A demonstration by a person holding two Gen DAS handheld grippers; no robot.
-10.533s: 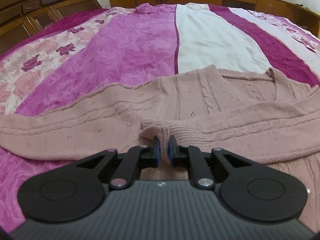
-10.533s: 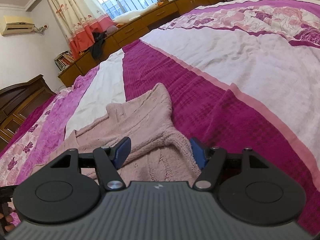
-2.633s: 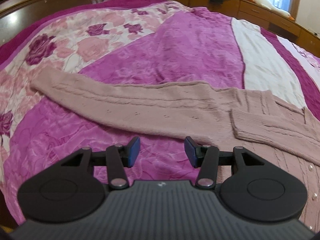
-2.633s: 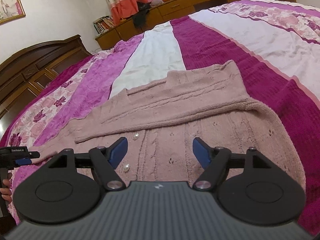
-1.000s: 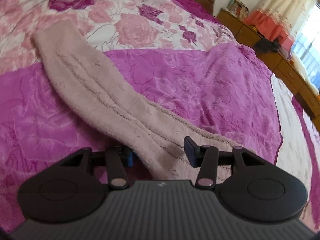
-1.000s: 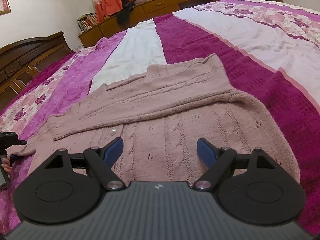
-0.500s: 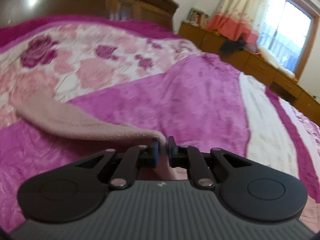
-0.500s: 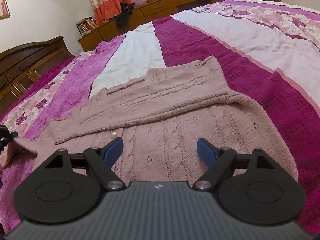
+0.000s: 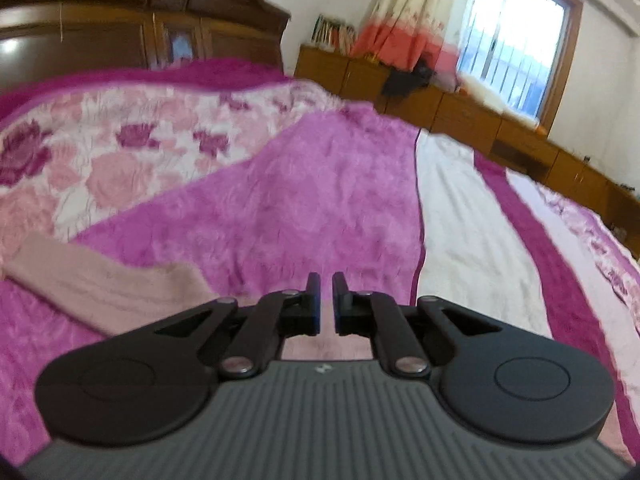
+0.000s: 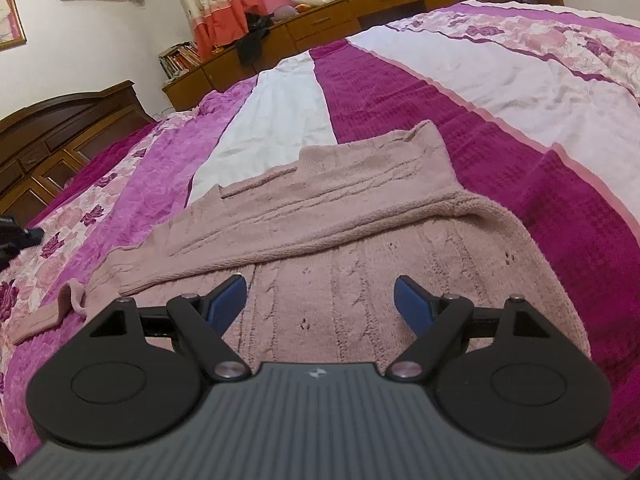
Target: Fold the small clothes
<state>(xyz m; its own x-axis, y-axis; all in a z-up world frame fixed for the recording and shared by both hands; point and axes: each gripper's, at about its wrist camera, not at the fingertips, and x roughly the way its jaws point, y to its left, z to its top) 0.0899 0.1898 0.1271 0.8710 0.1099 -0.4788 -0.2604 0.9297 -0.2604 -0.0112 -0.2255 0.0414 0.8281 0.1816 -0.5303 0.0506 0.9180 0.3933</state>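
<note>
Showing dusty pink with cable-knit ribbing: cardigan (image 10: 360, 216), its sleeve (image 9: 100, 280) trailing toward 9 o'clock. Running in stripes of magenta, white and deep plum across the bedspread (image 10: 520, 92), with pale pink roses and purple blooms edging it at 10 o'clock. Gleaming dark brown: headboard (image 9: 140, 28). Fading from floral cream down to coral at 12 o'clock: curtain (image 9: 404, 20). Wearing black, with blue pads (image 10: 412, 300) inside the jaws: right gripper (image 10: 320, 300).
</note>
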